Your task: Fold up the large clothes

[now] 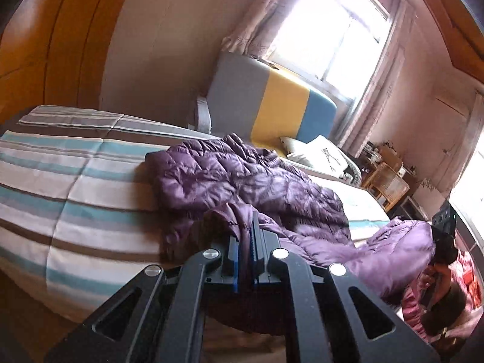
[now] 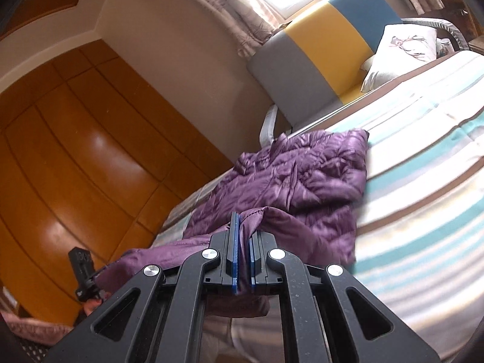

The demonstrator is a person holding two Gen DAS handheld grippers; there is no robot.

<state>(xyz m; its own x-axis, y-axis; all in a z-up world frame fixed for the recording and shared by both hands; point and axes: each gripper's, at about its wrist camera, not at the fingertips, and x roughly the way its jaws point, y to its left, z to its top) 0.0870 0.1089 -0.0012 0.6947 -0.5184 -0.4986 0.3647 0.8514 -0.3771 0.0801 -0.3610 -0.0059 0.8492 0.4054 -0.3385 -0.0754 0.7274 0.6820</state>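
Lying across a striped bed (image 1: 75,163): one purple jacket (image 1: 242,181), quilted. Left gripper (image 1: 252,236) and right gripper (image 2: 242,233), jaws each clenched on its near edge.

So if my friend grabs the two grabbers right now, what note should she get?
Left gripper: shut on the near edge of the purple puffer jacket.
Right gripper: shut on the same edge, further along.
Jacket: its far part lies crumpled on the striped bedspread; the near edge is lifted between the two grippers.
Done: both grips are on.
Left: probably spread it flat, then do the folds; no neat fold shows yet.
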